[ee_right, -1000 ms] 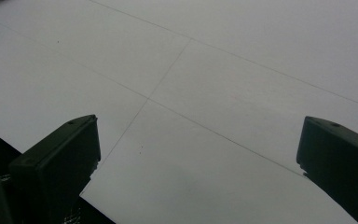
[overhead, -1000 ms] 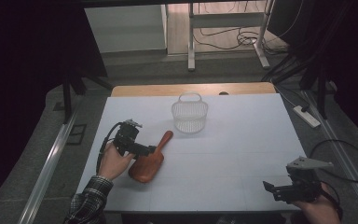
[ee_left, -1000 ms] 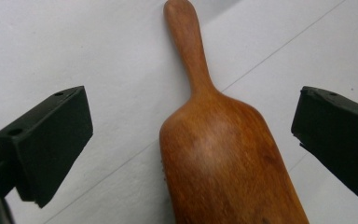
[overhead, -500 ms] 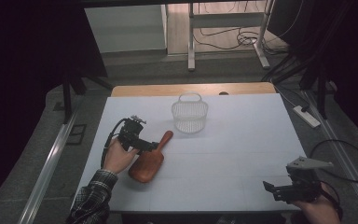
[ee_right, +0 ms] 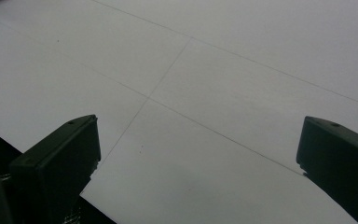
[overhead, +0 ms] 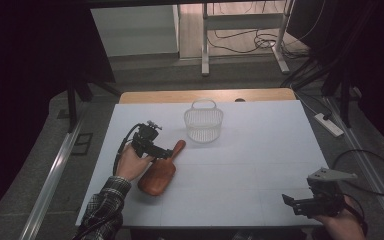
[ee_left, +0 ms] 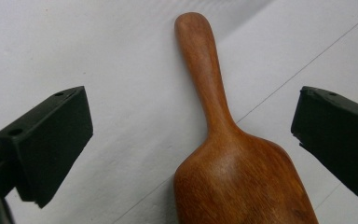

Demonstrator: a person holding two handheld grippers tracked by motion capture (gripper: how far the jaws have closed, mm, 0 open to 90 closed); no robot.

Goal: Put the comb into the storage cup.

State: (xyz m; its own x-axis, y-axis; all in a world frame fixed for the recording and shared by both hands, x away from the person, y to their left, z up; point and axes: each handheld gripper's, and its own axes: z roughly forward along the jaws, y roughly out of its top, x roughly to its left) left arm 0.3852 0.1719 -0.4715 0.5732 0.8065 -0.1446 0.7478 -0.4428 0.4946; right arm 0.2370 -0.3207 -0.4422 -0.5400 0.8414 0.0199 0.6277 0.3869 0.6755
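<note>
Left gripper (overhead: 166,154) hovers over the scoop (overhead: 159,172), jaws spread wide either side of its handle, gripping nothing. The scoop lies flat on the table (overhead: 260,150), just near-left of the basket (overhead: 203,122). Right gripper (overhead: 294,204), far from the basket at the near edge, gapes wide, empty.

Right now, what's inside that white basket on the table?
Nothing shows inside the basket: through its open top and mesh wall only the white table appears. Its floor is partly hidden by the near wall, so something small and flat could escape notice.
</note>
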